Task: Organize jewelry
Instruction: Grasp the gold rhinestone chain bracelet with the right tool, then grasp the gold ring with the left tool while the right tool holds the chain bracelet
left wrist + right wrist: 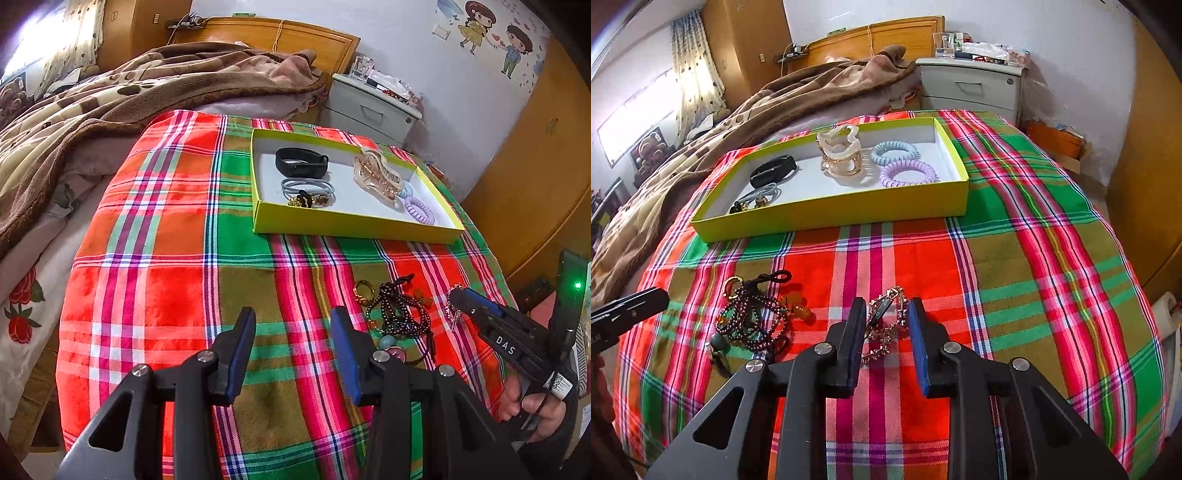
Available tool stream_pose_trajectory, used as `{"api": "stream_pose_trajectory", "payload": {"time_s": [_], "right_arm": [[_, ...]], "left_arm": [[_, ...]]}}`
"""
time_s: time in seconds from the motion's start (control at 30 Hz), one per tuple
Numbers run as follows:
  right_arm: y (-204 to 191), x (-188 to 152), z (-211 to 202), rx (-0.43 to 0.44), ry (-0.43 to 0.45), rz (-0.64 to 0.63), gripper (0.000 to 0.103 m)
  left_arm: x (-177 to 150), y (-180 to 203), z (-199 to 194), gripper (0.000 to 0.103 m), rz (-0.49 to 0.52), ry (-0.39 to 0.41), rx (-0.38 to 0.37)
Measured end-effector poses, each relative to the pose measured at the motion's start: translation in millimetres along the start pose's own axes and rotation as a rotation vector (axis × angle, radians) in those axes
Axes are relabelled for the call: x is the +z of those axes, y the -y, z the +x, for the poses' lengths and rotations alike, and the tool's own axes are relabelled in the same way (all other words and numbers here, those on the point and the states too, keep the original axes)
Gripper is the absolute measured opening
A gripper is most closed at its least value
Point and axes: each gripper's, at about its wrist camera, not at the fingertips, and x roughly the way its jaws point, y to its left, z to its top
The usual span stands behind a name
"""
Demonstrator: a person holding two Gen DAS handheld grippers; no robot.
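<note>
Item: gold-toned chain bracelet (886, 325), sparkly linked strand, long axis running away from my right gripper (886, 314), lying on the plaid cloth (1034, 295) between its spread, released fingers. Beside it, dark beaded necklace heap (753, 317). Beyond, yellow box (831, 216). My left gripper (291, 325) gapes, holding nothing.

Plaid cloth (1015, 229) under yellow tray (827, 216), beaded jewelry (753, 317)

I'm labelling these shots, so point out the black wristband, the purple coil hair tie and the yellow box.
black wristband (302, 162), left wrist view, on its front band.
purple coil hair tie (908, 173), right wrist view, on its front coils.
yellow box (831, 216), right wrist view, on its near outer wall.
</note>
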Motion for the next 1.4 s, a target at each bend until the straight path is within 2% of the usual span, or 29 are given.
{"api": "stream_pose_trajectory", "payload": {"time_s": [0.27,0.5,0.87,1.13,1.4], "right_arm": [[-3.4,3.2,-1.5,0.018,0.017,-0.025,0.021],[7.7,5.0,-13.8,0.019,0.054,0.01,0.021],[17.0,7.0,-30.2,0.024,0.103,0.035,0.021],[22.2,5.3,-32.7,0.035,0.11,0.043,0.021],[28.3,5.7,-30.6,0.042,0.107,0.055,0.021]], "left_arm": [[-0.5,7.0,2.7,0.044,0.014,-0.014,-0.003],[-3.6,17.7,5.0,0.044,0.04,-0.035,-0.048],[-5.4,37.7,5.5,0.044,0.088,-0.044,-0.072],[14.8,44.6,21.9,0.044,0.117,-0.038,-0.024],[13.7,58.8,45.6,0.044,0.189,-0.076,0.037]]}}
